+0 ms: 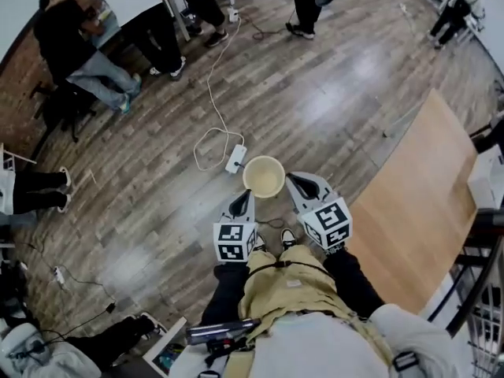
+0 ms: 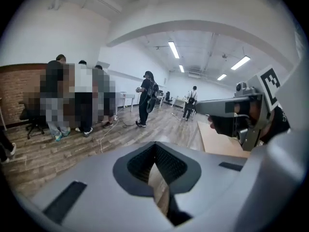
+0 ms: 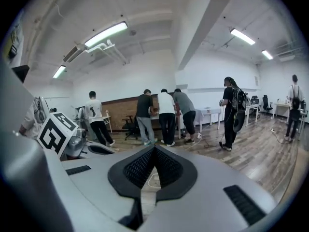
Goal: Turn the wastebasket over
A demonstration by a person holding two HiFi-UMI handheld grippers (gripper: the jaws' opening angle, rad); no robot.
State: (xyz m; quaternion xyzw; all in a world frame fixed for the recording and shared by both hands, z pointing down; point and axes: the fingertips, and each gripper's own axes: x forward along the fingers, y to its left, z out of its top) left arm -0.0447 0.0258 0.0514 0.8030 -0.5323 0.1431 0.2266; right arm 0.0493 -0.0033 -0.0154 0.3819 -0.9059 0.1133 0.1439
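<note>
- The round cream plastic wastebasket (image 1: 264, 176) is sitting upright on the wooden plank floor (image 1: 331, 93), open mouth facing up.
- The left gripper (image 1: 245, 195) and the right gripper (image 1: 293, 179) are flanking it, both with jaws closed and holding nothing.

No words, numbers, brand names or signs can be read anywhere. The only printed marks are black-and-white square code patterns. They sit on the left marker cube (image 1: 234, 241), part of the left hand-held gripper (image 1: 245, 194), and on the right marker cube (image 1: 334, 224), part of the right hand-held gripper (image 1: 290, 178). Both cubes lie on the person's side of the wastebasket (image 1: 264, 176), one to each side of it. The patterns are blocky shapes, not letters or digits. A dark print on the back of a person's white shirt (image 3: 94, 111) is too small to make out.
</note>
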